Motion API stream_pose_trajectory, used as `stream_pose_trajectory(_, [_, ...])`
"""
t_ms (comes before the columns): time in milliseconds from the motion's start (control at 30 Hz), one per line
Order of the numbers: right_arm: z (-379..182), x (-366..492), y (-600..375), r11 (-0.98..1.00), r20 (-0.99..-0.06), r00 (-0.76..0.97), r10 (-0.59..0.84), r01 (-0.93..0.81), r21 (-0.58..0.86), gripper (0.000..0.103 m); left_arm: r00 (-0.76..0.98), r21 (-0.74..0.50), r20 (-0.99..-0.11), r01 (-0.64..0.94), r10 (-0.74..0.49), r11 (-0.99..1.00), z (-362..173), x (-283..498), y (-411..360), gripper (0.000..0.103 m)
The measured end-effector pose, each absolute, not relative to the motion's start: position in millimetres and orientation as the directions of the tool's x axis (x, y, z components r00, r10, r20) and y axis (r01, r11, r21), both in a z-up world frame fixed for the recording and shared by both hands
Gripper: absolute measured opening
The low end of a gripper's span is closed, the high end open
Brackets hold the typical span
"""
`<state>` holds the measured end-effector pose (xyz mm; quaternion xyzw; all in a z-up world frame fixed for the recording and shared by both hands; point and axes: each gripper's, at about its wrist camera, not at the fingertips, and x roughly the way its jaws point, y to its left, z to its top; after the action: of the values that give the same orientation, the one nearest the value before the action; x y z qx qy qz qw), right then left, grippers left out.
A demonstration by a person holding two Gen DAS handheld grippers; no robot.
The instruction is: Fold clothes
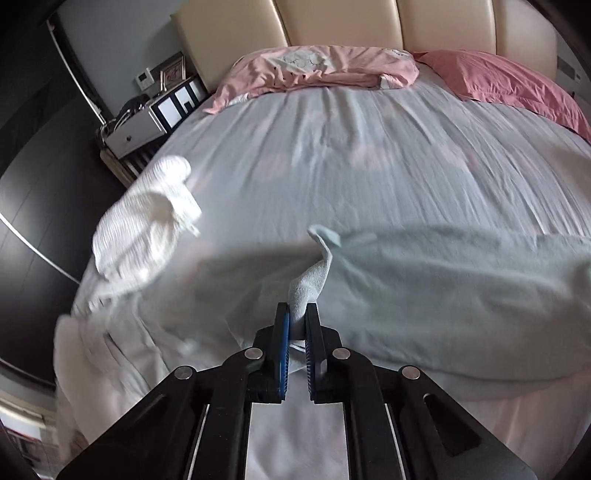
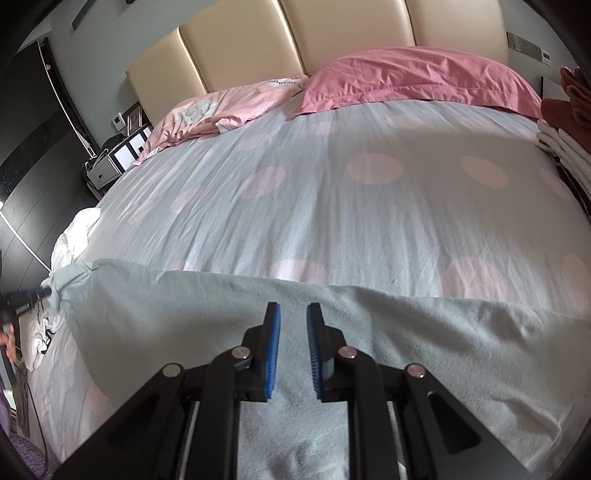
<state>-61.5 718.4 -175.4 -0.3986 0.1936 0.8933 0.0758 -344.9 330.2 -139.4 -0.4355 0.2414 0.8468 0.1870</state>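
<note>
Cloth (image 1: 461, 295), pale blue-grey, lies spread across the near part of the bed (image 1: 369, 166), and I have hold of it at one corner. My left gripper (image 1: 297, 317) is clenched on that corner: a twist of the fabric rises out from between the blue pads (image 1: 283, 332), and from there the cloth runs off to the right in a long, slack sheet. The right-wrist view shows the same pinch from the side, far left, where the cloth bunches at the black fingertips.

My right gripper (image 2: 293, 314) hangs over the middle of the cloth (image 2: 406, 332), pointing steeply down. Its jaws stand a narrow gap apart, and I see the fabric behind that gap, not in it; whether anything is caught lower between the pads I cannot tell.

The bed wears a grey sheet with pale pink dots. Two pink pillows (image 2: 417, 77) lie against a cream headboard (image 2: 332, 29). A white ribbed garment (image 1: 144, 221) sits crumpled near the bed's left edge, well apart from my left gripper, with more white cloth bunched below it. At the far right edge of the right-wrist view a stack (image 2: 565, 147) of folded white and reddish things rests on the bed. A nightstand (image 1: 136, 133) stands beside the headboard at left.
</note>
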Motion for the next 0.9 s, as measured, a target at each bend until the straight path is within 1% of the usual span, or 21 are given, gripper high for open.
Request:
stream_pose_trajectory(67, [-177.7, -62.8, 718.2, -0.915, -0.746, -0.665, -0.019, -0.289, 0.281, 0.015, -0.543, 0.253, -0.835, -0.530, 0.094, -0.809, -132.8, -369.1, 329.6, 0.009])
stream_pose_trajectory(133, [-180.0, -64.3, 717.8, -0.917, -0.750, -0.661, -0.020, -0.287, 0.277, 0.015, -0.511, 0.231, -0.854, -0.533, 0.092, -0.814, -133.5, -394.8, 326.4, 0.010])
stream_pose_trajectory(200, [-182.8, -66.0, 717.3, -0.920, -0.755, -0.655, -0.019, -0.284, 0.269, 0.015, -0.484, 0.213, -0.871, -0.523, 0.082, -0.826, -138.1, -419.4, 322.9, 0.015])
stream_pose_trajectory(267, [-186.2, -67.8, 716.7, -0.923, -0.761, -0.648, -0.017, -0.282, 0.261, 0.016, -0.474, 0.207, -0.878, -0.497, 0.063, -0.843, -142.8, -438.6, 318.9, 0.041])
stream_pose_trajectory(333, [-189.9, -69.9, 716.1, -0.925, -0.769, -0.639, -0.018, -0.281, 0.256, 0.015, -0.480, 0.206, -0.875, -0.475, 0.056, -0.856, -144.1, -449.9, 313.7, 0.051])
stream_pose_trajectory(433, [-194.3, -71.5, 714.5, -0.929, -0.776, -0.630, -0.019, -0.276, 0.247, 0.015, -0.487, 0.221, -0.873, -0.444, 0.028, -0.868, -145.4, -462.0, 305.4, 0.051])
stream_pose_trajectory(500, [-195.7, -72.3, 713.2, -0.931, -0.778, -0.628, -0.019, -0.272, 0.242, 0.015, -0.493, 0.237, -0.870, -0.426, 0.004, -0.873, -144.6, -466.3, 299.2, 0.054])
stream_pose_trajectory(567, [-195.5, -72.5, 712.0, -0.933, -0.777, -0.630, -0.018, -0.268, 0.239, 0.016, -0.498, 0.238, -0.867, -0.414, 0.000, -0.878, -140.9, -466.0, 291.9, 0.061])
stream_pose_trajectory(667, [-194.2, -71.6, 708.7, -0.940, -0.774, -0.633, -0.013, -0.257, 0.227, 0.015, -0.517, 0.242, -0.856, -0.417, 0.009, -0.876, -132.6, -455.8, 283.4, 0.061])
stream_pose_trajectory(767, [-190.3, -70.5, 700.6, -0.951, -0.772, -0.636, -0.013, -0.230, 0.205, 0.015, -0.511, 0.242, -0.858, -0.490, 0.051, -0.838, -127.5, -436.7, 283.9, 0.061])
stream_pose_trajectory(900, [-181.9, -70.1, 678.0, -0.970, -0.775, -0.631, -0.036, -0.166, 0.180, 0.016, -0.516, 0.322, -0.854, -0.618, 0.062, -0.717, -131.4, -406.3, 296.0, 0.061])
